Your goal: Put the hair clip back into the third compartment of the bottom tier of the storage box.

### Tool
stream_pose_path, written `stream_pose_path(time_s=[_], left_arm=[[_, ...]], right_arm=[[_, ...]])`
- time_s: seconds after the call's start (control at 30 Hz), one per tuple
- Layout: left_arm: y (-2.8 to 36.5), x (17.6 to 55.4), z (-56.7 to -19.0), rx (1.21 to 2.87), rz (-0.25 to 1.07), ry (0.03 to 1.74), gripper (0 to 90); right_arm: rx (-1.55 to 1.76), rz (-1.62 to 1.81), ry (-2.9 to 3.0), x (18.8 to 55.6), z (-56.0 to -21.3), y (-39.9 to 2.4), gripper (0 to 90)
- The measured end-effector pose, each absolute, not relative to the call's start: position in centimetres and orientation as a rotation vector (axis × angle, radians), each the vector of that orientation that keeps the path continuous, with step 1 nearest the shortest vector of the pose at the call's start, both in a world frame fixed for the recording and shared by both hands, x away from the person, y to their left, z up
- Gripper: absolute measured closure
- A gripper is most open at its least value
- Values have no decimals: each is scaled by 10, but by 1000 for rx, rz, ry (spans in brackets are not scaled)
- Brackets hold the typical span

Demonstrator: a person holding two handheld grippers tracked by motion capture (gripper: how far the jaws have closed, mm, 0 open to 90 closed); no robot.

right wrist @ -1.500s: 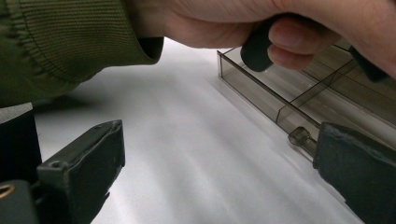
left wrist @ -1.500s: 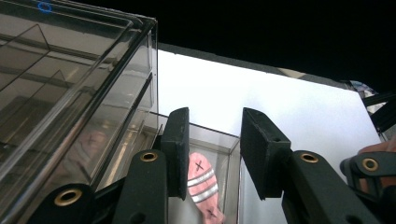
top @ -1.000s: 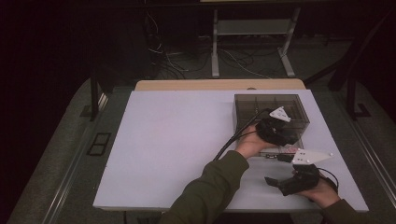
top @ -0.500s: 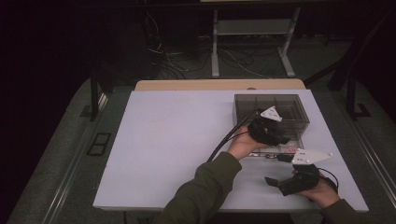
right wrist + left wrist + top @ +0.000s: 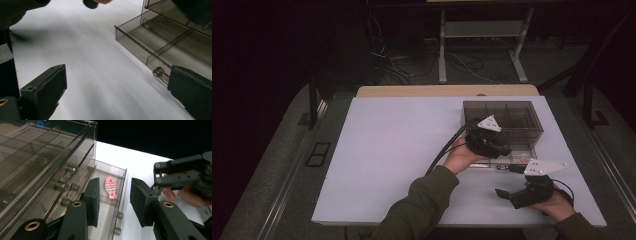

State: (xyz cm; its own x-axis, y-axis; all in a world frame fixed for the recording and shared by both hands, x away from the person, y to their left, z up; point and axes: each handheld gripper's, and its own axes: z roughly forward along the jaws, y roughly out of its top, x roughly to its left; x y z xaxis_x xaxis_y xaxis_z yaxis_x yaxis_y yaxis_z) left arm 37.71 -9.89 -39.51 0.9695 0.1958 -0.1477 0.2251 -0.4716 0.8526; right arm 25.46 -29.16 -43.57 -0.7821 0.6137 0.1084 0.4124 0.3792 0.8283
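The left gripper (image 5: 113, 205), jaws just widened with nothing clamped, hangs over the open drawer (image 5: 119, 185) holding the fish eraser (image 5: 111, 188). Right gripper (image 5: 117, 92) rests agape on the desk (image 5: 402, 145). Risk: a pad catches the drawer wall.

Pink fish eraser (image 5: 111, 188), white-striped; smoky drawer box (image 5: 502, 120).
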Motion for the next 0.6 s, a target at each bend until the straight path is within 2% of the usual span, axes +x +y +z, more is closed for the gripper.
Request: stream_pose_path(time_s=[0.6], left_arm=[[-57,368,-387,2053,8,335,496]], right_arm=[[946,1368,2401,265,-439,-291,16]])
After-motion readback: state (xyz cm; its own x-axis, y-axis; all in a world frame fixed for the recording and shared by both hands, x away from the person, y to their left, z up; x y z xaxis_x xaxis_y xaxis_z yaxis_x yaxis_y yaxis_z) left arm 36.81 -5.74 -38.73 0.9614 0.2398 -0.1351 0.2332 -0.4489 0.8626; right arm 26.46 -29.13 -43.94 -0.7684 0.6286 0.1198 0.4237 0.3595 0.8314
